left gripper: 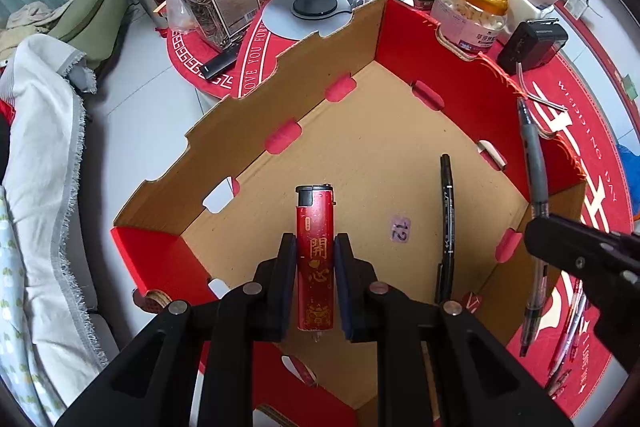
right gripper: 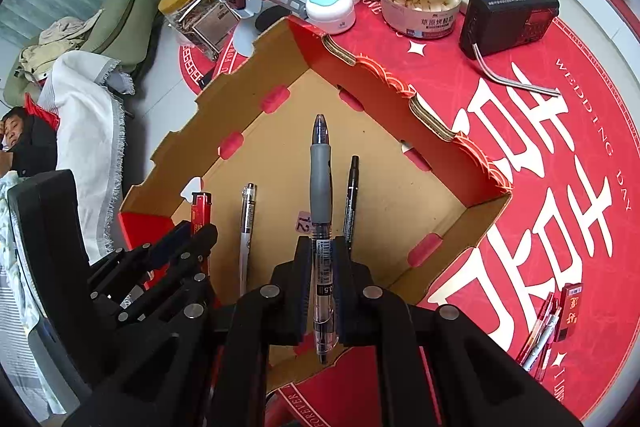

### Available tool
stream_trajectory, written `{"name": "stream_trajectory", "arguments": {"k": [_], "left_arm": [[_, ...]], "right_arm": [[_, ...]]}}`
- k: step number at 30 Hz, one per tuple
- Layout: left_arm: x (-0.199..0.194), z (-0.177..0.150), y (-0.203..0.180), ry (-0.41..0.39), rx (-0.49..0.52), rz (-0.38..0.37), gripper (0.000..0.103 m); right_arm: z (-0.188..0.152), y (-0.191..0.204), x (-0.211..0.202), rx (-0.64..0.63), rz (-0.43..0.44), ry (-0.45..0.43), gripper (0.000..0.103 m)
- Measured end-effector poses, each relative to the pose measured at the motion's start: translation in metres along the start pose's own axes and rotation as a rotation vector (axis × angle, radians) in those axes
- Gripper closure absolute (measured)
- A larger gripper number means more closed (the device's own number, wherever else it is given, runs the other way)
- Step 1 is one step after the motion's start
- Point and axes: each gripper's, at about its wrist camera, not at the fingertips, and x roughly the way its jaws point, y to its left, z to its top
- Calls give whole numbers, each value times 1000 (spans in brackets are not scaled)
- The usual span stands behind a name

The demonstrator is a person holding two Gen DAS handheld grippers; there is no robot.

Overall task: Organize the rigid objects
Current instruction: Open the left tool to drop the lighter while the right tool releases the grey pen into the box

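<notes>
The left gripper [left gripper: 315, 281] clamped a red lighter [left gripper: 315, 259] upright above the open cardboard box [left gripper: 240, 131]. On the box floor lay a white pen [right gripper: 247, 235] and a black marker [left gripper: 447, 227]. Right of these, the right gripper [right gripper: 323, 291] pinched a grey-gripped gel pen [right gripper: 321, 187], tip pointing into the box.

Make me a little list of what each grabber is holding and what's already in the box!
left gripper: shut on the red lighter with gold writing, over the box
right gripper: shut on the clear pen with a grey rubber grip, over the box
box: open cardboard box, red outside and brown inside
already in the box: a thin black marker and a slim silver-white pen, both lying flat
</notes>
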Motion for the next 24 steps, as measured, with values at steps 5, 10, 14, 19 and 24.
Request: {"name": "stream_trajectory", "arguments": {"k": [5, 10, 14, 19, 24], "left_arm": [[10, 0, -2, 18, -1, -1, 83], [19, 0, -7, 32, 13, 3, 83], [28, 1, -10, 44, 19, -1, 83], [45, 3, -16, 75, 51, 6, 82], [60, 2, -17, 101, 71, 9, 33]], "right_arm": [[1, -3, 9, 5, -9, 15, 92], [3, -8, 20, 8, -25, 26, 92], [3, -13, 31, 22, -32, 43, 92], [0, -19, 45, 29, -53, 67, 92], [-2, -23, 45, 28, -57, 60, 90]]}}
